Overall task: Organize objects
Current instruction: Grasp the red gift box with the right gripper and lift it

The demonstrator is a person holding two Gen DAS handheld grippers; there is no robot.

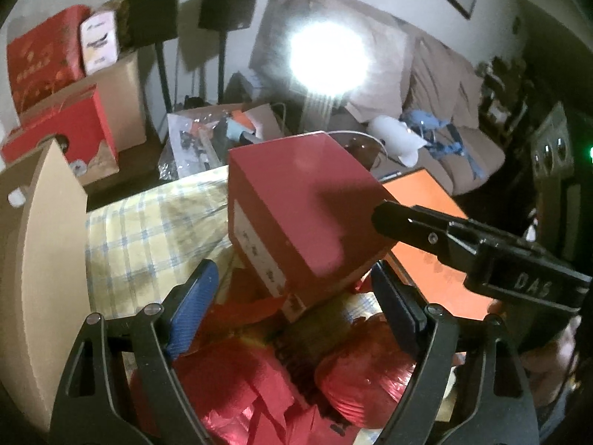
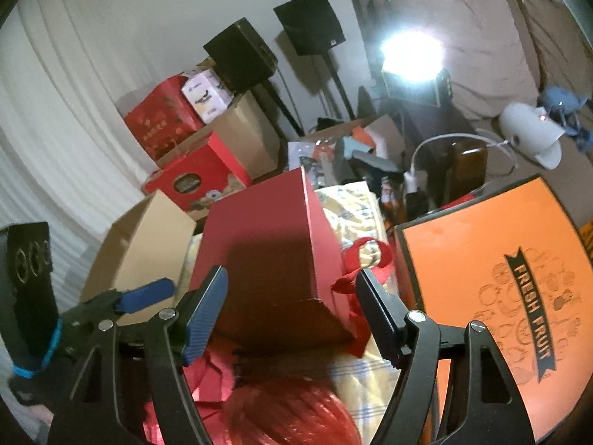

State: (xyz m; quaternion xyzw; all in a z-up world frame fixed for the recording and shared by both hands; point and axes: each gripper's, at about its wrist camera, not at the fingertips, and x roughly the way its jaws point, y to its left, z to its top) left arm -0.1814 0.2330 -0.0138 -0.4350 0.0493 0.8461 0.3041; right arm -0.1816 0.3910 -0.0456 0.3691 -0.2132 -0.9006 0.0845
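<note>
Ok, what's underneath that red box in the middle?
The red box sits on red bags and a checked yellow cloth. Whatever lies directly beneath it is hidden.

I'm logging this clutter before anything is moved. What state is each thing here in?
Red box: closed, tilted on the pile, between both grippers, not visibly gripped.
Orange fruit box: closed, lying flat.
Cardboard carton: open, flap up.
Lamp: switched on.
Red plastic bag: bunched, lying in the pile.
Left gripper: open.
Right gripper: open around the red box's near end.
</note>
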